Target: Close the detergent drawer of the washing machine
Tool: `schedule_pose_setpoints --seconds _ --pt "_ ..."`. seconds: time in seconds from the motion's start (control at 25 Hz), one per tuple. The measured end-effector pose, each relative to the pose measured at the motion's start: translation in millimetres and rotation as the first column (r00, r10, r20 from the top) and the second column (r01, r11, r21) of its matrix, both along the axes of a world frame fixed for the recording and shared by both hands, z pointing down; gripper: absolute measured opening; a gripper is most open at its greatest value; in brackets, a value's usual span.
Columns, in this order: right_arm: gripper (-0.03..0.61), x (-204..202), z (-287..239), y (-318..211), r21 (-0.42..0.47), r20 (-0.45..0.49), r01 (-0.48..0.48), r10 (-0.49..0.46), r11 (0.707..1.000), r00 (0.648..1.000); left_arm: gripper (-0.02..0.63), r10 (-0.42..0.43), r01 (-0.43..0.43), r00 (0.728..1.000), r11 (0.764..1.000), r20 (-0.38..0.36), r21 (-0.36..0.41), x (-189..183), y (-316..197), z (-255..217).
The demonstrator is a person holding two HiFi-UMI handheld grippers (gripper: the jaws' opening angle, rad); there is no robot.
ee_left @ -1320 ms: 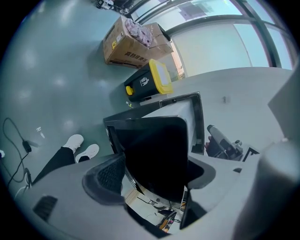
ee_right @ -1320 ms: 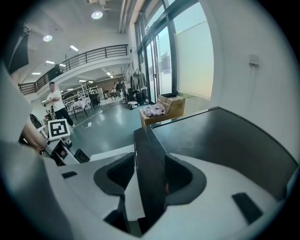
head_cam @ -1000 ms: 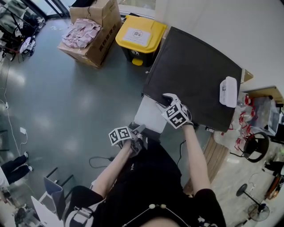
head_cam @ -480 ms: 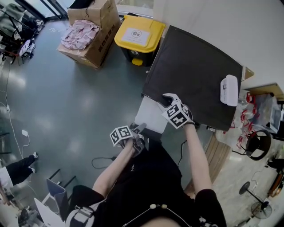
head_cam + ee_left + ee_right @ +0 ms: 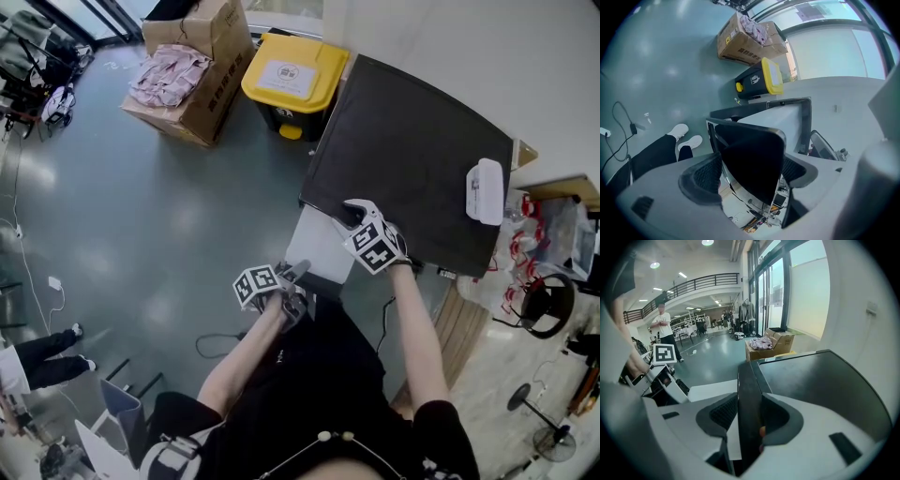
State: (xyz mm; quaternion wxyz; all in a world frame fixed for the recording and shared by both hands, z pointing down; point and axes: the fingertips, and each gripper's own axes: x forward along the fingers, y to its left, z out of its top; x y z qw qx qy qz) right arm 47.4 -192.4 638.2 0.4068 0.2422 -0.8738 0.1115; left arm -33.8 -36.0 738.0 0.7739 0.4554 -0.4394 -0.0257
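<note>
standing over the washing machine (image 5: 412,159), the person has both tools at its front edge. the detergent drawer (image 5: 317,246) sticks well out of the machine towards the person, its pale upper face showing in the head view, so the task is not yet done. the left tongs (image 5: 296,272) sit at the drawer's outer end, and the left gripper view shows its dark front panel (image 5: 750,154) standing between the jaws. those jaws have just been opening and are spread wide, the pads just beside the panel's two faces rather than biting on it. i read this as a released hold, set there so the tool can shove the panel inward instead of pinching it. the right tongs (image 5: 352,212) have just been closing and are clenched on the dark front lip (image 5: 749,376) of the machine's top, beside where the drawer comes out (most likely to brace the machine, or the person, while the other hand pushes). the next move, as i judge it, is a straight push along the drawer's own line; a skewed push could jam it on its runners. a yellow-lidded bin (image 5: 295,75) and a cardboard box (image 5: 202,61) stand on the floor beyond, well apart from the work.
</note>
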Motion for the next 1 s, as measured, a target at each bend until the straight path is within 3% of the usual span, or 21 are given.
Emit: schedule_pose_setpoints --seconds 0.28,0.36,0.48,0.68,0.8,0.92,1.0 --pt "0.171 -2.1 -0.3 4.6 0.007 -0.005 0.004 -0.004 1.000 1.000 0.374 -0.025 0.025 1.000 0.999 0.012 -0.041 -0.8 0.8 -1.0" --pt "0.222 -6.6 -2.1 12.7 -0.001 0.002 0.024 -0.024 1.000 1.000 0.374 -0.024 0.025 1.000 0.999 0.007 -0.038 -0.5 -5.2 -1.5" --pt "0.199 -11.2 -5.2 37.5 0.025 0.003 0.057 -0.057 0.998 0.998 0.373 -0.030 0.030 1.000 0.999 0.002 -0.024 2.9 -24.1 -3.1" --pt "0.215 -6.9 9.5 58.8 0.117 -0.102 0.119 -0.108 0.986 0.989 0.373 -0.029 0.028 1.000 0.999 -0.014 -0.038 7.7 -43.4 -3.7" --pt "0.187 -9.8 6.5 74.3 0.047 -0.081 0.151 -0.147 0.987 0.986 0.373 -0.036 0.035 0.999 0.998 -0.022 -0.054 9.8 -46.2 -3.1" --pt "0.209 -9.5 14.1 110.6 -0.017 -0.118 0.226 -0.226 0.974 0.967 0.367 -0.043 0.042 0.999 0.998 -0.032 -0.037 13.3 -68.7 -4.9" --pt "0.087 -6.9 14.9 112.0 0.033 -0.136 0.198 -0.192 0.980 0.972 0.330 -0.036 0.036 0.999 0.999 -0.036 -0.019 17.3 -88.7 -9.2"
